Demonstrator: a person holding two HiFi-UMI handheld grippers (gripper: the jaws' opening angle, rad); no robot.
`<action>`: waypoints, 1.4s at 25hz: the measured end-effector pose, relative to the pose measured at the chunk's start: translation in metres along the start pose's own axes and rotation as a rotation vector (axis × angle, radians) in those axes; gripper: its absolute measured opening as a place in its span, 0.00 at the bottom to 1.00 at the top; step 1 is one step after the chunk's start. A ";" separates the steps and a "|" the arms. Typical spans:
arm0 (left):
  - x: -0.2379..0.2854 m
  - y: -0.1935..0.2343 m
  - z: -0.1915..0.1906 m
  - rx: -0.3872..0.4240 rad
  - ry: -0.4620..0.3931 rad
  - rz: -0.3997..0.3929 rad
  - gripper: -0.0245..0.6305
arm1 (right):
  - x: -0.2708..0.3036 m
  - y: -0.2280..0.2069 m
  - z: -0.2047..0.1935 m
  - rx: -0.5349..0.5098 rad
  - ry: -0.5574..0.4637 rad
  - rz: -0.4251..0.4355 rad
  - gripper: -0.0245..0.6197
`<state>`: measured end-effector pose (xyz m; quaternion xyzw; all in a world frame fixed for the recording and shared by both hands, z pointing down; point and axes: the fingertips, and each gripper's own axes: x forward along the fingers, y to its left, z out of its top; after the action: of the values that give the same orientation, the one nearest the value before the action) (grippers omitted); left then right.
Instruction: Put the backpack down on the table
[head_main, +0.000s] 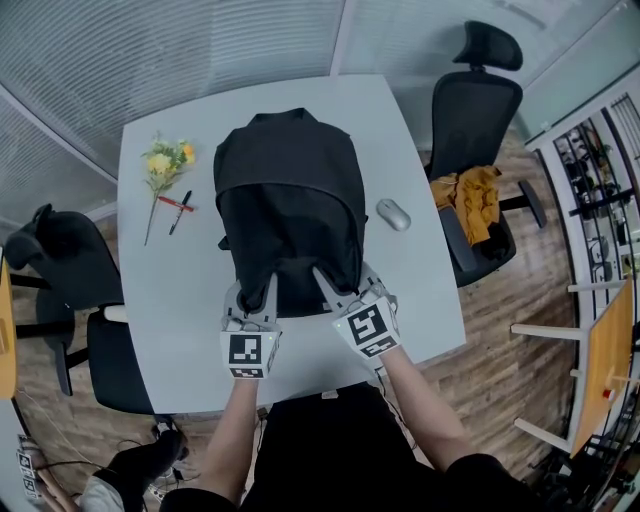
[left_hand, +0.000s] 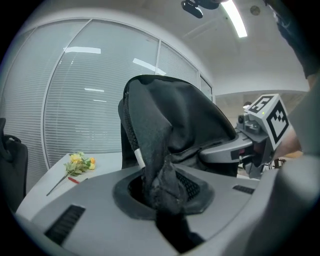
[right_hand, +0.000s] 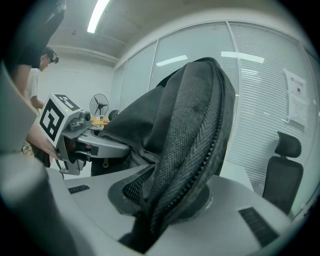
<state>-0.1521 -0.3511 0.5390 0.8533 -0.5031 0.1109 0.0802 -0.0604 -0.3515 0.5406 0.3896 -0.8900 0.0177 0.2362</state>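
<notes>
Backpack (head_main: 290, 200) stands mid-frame on or just above the white desk (head_main: 160, 270); left gripper (head_main: 257, 298) and right gripper (head_main: 333, 285) are each nearly closed, pinching a fold of its black fabric at the near edge. Risk: released unevenly, the tall soft bag could slump onto the mouse (head_main: 393, 214) at right. No brand readable; only the grippers' square markers show, and the notice (right_hand: 298, 100) on the glass is too small to read.

The black backpack (head_main: 290, 190) hangs over the middle of the pale grey table (head_main: 420, 290) — bulky and rounded, its mesh-padded straps toward the near edge. Whether it rests on the tabletop is unclear.
</notes>
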 end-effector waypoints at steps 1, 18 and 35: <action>0.000 0.000 -0.001 -0.012 0.002 -0.008 0.14 | 0.000 0.000 0.000 0.007 -0.002 0.004 0.18; -0.019 -0.001 -0.023 -0.092 0.057 -0.034 0.25 | -0.013 0.010 -0.018 0.110 0.032 0.028 0.32; -0.037 -0.009 -0.034 -0.057 0.098 -0.017 0.52 | -0.030 0.019 -0.039 0.161 0.088 0.000 0.63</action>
<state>-0.1650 -0.3076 0.5612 0.8483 -0.4945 0.1375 0.1302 -0.0397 -0.3092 0.5653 0.4062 -0.8744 0.1063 0.2431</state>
